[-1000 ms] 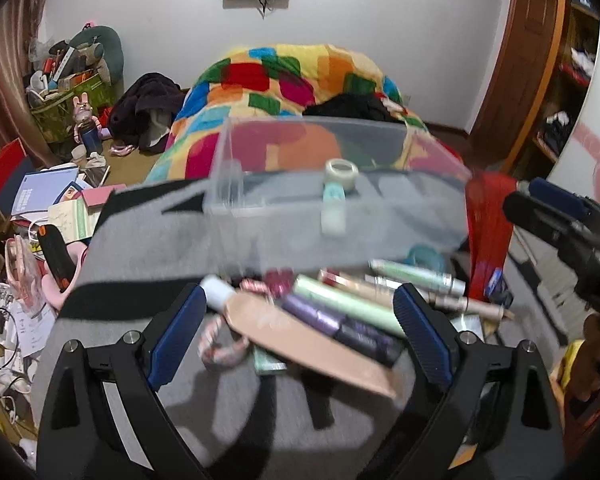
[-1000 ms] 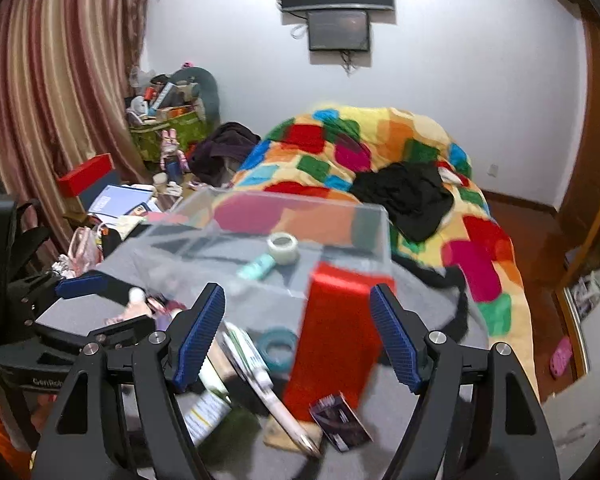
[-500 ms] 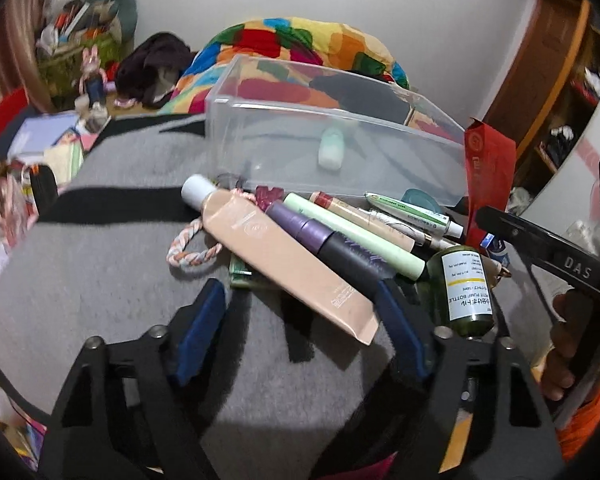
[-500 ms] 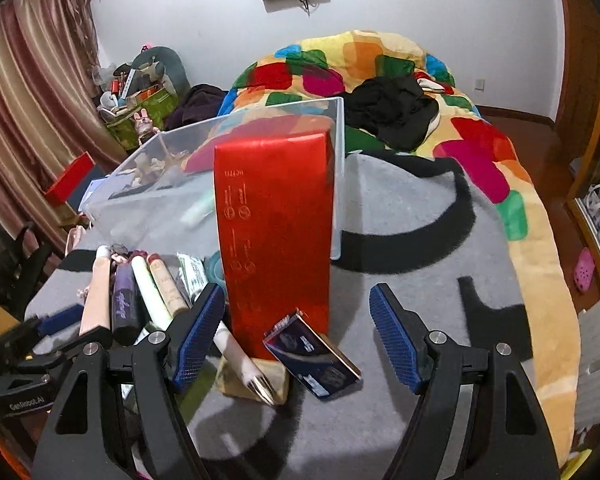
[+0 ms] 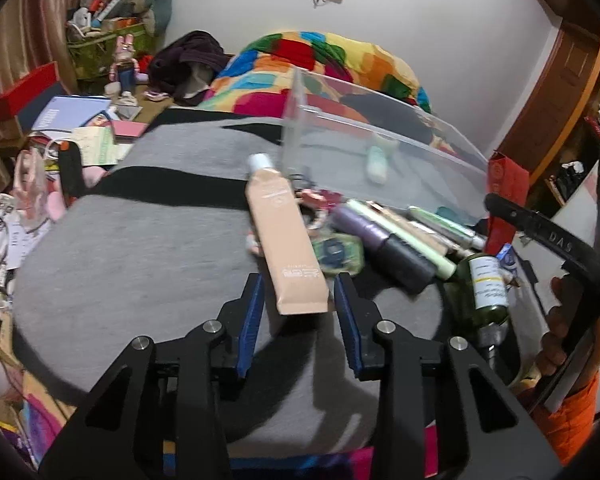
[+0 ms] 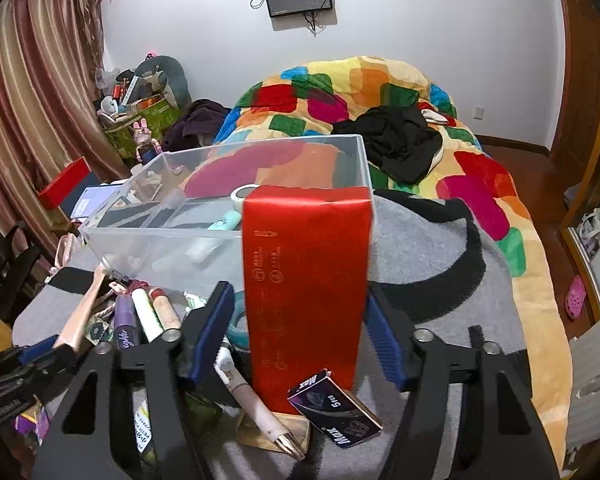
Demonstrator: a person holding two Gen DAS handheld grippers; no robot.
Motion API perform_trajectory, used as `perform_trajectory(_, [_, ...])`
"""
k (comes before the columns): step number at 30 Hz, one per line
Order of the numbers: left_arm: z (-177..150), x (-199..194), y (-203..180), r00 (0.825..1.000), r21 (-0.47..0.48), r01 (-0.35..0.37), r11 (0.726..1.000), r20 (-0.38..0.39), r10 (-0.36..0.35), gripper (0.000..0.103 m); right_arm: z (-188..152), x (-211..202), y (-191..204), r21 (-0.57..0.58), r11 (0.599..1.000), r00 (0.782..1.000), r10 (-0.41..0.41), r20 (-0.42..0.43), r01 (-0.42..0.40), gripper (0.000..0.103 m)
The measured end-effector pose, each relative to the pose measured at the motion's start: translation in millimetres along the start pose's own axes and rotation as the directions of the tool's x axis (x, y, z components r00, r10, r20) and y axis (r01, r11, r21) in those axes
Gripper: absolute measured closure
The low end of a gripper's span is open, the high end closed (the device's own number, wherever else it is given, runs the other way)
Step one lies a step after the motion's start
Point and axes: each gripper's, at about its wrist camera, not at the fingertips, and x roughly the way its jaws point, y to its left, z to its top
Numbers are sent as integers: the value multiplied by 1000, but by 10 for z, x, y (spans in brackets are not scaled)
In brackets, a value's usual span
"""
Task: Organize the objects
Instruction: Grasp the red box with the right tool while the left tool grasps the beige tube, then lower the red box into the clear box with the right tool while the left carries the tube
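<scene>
The left tool (image 5: 298,312) has narrowed from a wide spread to a slim gap, and its blue pads (image 5: 252,320) now flank the flat end of the beige tube (image 5: 284,236), which a second ago lay well ahead of it among the other tubes; whether the pads touch the tube cannot be told. The right tool (image 6: 300,336) has come forward and closed in too: the red box (image 6: 306,292), formerly ahead of it, now stands between its pads (image 6: 214,328), each close against a side.
</scene>
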Motion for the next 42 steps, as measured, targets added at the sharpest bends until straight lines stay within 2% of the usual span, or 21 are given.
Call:
perform_trajectory(7, [62, -109, 179, 998, 15, -62, 998, 15, 61, 67, 31, -98, -42, 17, 1000, 999, 3, 43, -3, 50])
perform_trajectory(9, [164, -110, 167, 997, 30, -76, 997, 29, 75, 63, 52, -148, -41, 18, 1000, 998, 2, 60, -3, 50])
perform_trajectory(10, [210, -108, 157, 996, 36, -81, 996, 38, 79, 55, 65, -180, -40, 19, 1000, 998, 1, 70, -3, 50])
perform_trajectory(12, [326, -91, 137, 994, 47, -95, 994, 65, 92, 32, 85, -227, -42, 22, 1000, 996, 2, 86, -4, 50])
perform_trajectory(14, [452, -37, 116, 992, 62, -99, 993, 80, 94, 29, 117, -278, -40, 23, 1000, 995, 4, 101, -7, 50])
perform_trajectory(19, [685, 243, 120, 997, 103, -80, 991, 11, 80, 29, 171, -355, -18, 12, 1000, 992, 8, 125, -10, 50])
perform_trajectory(24, [752, 579, 116, 992, 155, -84, 984, -83, 98, 29, 170, -353, -2, -1, 1000, 992, 17, 122, -17, 50])
perform_trajectory(28, [770, 695, 171, 988, 149, -86, 985, -111, 103, 38, 163, -321, -4, -3, 1000, 993, 19, 116, -19, 50])
perform_trajectory(31, [770, 760, 204, 987, 144, -88, 986, -121, 106, 43, 158, -296, -5, -2, 1000, 994, 21, 108, -21, 50])
perform_trajectory(32, [756, 787, 207, 985, 153, -94, 984, -130, 115, 48, 158, -288, -7, -2, 1000, 994, 21, 106, -21, 50])
perform_trajectory(36, [701, 747, 228, 982, 187, -131, 974, -113, 154, 57, 166, -273, -26, 2, 1000, 994, 19, 104, -20, 50])
perform_trajectory(42, [739, 693, 306, 981, 189, -146, 971, -99, 167, 59, 248, -360, -30, 9, 1000, 990, 18, 140, -19, 50])
